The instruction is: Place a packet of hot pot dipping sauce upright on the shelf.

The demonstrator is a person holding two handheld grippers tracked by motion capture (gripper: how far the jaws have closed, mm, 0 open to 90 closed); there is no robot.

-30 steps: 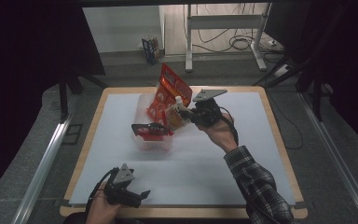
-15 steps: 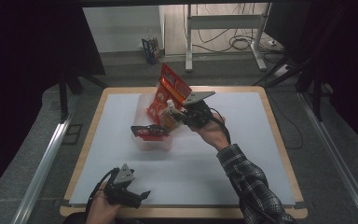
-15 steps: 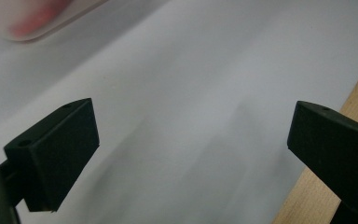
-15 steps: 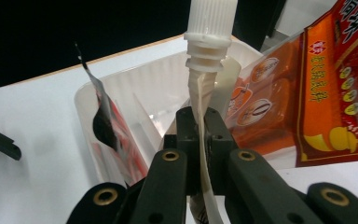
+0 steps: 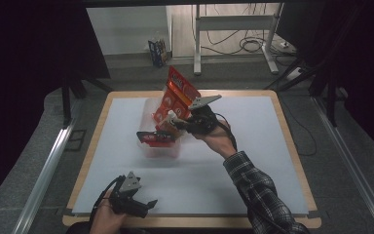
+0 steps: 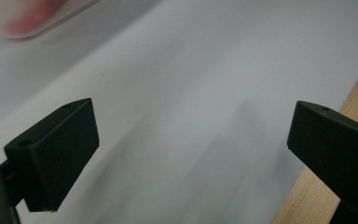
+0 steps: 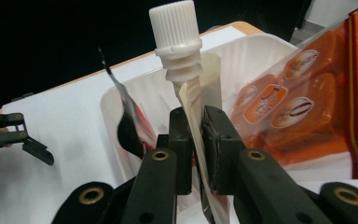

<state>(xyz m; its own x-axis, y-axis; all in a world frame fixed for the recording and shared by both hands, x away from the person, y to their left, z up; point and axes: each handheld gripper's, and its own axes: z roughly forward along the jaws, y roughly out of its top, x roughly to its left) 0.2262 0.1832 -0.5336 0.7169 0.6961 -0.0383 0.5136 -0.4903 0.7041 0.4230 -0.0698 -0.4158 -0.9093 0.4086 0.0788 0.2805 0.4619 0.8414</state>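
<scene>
Right gripper, centre of the high view, jaws just easing apart, pads clamped on a spouted pouch with white cap, over the clear tub. An orange snack bag leans behind. Left gripper, lower left, jaws wide, empty, above the white mat.

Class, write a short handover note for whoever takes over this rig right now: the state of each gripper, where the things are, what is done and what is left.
Right gripper: jaws have just been easing open, yet the pads still pinch the spouted pouch below its white cap, held over the clear tub.
Left gripper: open, holding nothing, low at the near edge of the white table mat.
Things: an orange snack bag leans up out of the tub's far side; a red-and-black packet lies across the tub's rim.
Done: pouch carried to the tub.
Left: probably lower it in, release, draw the right gripper back.
</scene>
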